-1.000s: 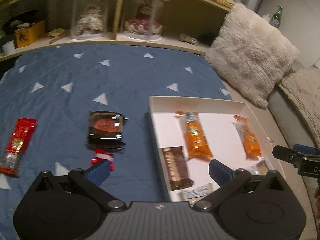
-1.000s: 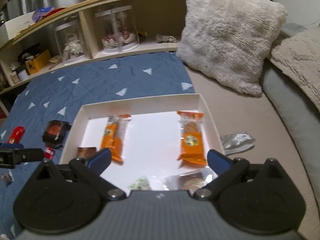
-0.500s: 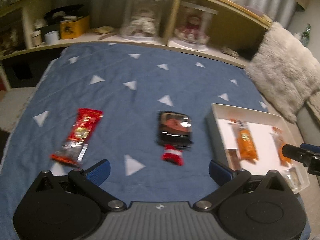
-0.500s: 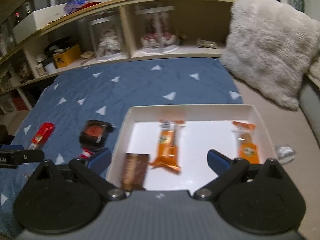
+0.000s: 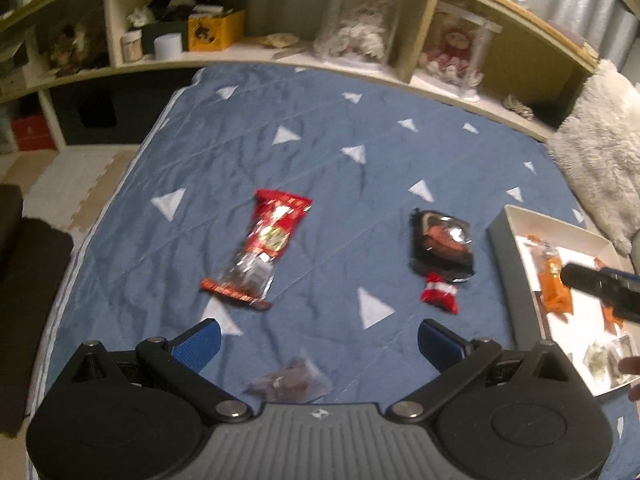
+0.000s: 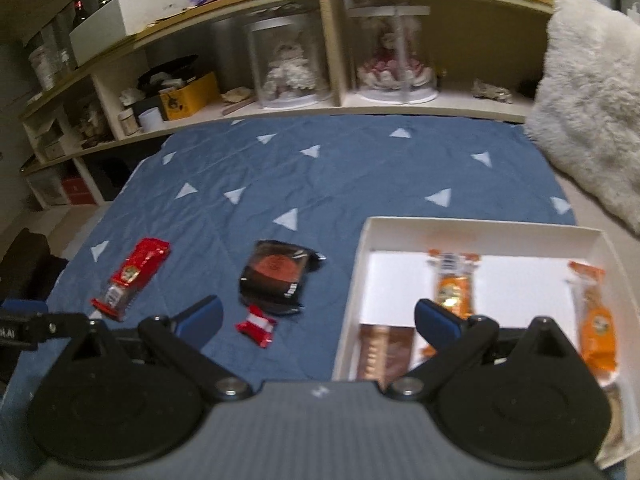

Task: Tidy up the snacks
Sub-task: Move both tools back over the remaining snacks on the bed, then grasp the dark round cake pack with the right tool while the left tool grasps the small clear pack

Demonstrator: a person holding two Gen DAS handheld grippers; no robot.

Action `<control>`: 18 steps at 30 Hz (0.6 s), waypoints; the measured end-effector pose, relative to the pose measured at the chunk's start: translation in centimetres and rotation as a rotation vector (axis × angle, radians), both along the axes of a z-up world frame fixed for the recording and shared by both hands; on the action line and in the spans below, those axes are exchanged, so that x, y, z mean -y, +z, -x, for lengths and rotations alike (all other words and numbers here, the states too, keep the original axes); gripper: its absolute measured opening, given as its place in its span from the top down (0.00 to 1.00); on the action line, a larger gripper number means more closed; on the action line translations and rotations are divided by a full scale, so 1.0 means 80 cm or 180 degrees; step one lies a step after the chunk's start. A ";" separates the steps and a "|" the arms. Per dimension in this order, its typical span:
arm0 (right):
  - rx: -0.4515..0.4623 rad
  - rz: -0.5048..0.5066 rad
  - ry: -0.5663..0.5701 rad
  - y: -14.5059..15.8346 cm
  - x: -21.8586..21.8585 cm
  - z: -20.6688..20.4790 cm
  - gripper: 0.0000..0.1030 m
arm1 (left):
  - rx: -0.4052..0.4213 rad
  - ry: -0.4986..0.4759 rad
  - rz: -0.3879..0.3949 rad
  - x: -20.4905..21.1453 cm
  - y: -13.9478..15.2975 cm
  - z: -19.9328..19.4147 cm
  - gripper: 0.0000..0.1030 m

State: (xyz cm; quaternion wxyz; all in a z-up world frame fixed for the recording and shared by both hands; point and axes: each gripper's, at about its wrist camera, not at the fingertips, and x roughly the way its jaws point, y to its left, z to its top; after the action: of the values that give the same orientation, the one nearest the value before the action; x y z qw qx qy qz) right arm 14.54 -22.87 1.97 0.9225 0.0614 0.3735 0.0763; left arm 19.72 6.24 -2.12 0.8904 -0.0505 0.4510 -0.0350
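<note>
Red snack packet lies ahead of open left gripper

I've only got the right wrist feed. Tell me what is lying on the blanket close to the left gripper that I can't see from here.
Observer: A small clear packet with brown pieces lies on the blue blanket, just in front of the left gripper, between its two fingers.
Operator: Give me the state of that gripper.
Observer: Its jaws stand wide apart and hold nothing.
Operator: Report what the right gripper hides in the near corner of the tray.
Observer: A clear packet with pale greenish contents lies there, inside the tray.
</note>
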 end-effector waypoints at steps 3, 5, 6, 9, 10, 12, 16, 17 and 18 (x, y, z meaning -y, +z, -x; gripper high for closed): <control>-0.0007 -0.0004 -0.0005 -0.002 -0.014 -0.013 0.00 | -0.0133 0.0077 0.0066 -0.014 -0.013 0.001 0.01; -0.0028 -0.0010 -0.0025 -0.005 -0.024 -0.025 0.00 | -0.0252 0.0166 0.0174 -0.023 -0.026 0.001 0.06; -0.0040 -0.0020 -0.0036 -0.005 -0.028 -0.030 0.00 | -0.0319 0.0254 0.0278 -0.028 -0.034 0.001 0.11; -0.0089 -0.0075 -0.0063 -0.009 -0.039 -0.048 0.00 | -0.0541 0.0456 0.0507 -0.037 -0.058 -0.002 0.20; -0.0117 -0.0098 -0.0089 -0.012 -0.041 -0.055 0.00 | -0.0593 0.0502 0.0544 -0.038 -0.064 -0.002 0.22; -0.0189 -0.0168 -0.0144 -0.017 -0.045 -0.069 0.00 | -0.0644 0.0555 0.0578 -0.035 -0.073 -0.003 0.27; -0.0334 -0.0327 -0.0226 -0.031 -0.050 -0.100 0.01 | -0.0726 0.0573 0.0546 -0.024 -0.086 -0.007 0.36; -0.0370 -0.0342 -0.0246 -0.035 -0.052 -0.107 0.03 | -0.0738 0.0593 0.0522 -0.022 -0.090 -0.008 0.37; -0.0402 -0.0360 -0.0271 -0.039 -0.054 -0.113 0.04 | -0.0747 0.0618 0.0506 -0.021 -0.093 -0.009 0.39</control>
State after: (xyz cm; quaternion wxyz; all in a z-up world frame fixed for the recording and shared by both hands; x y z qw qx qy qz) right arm 23.61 -18.58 -1.19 0.8945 0.1339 0.4230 0.0539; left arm 20.45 7.91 -9.53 0.8240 -0.1679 0.5407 0.0217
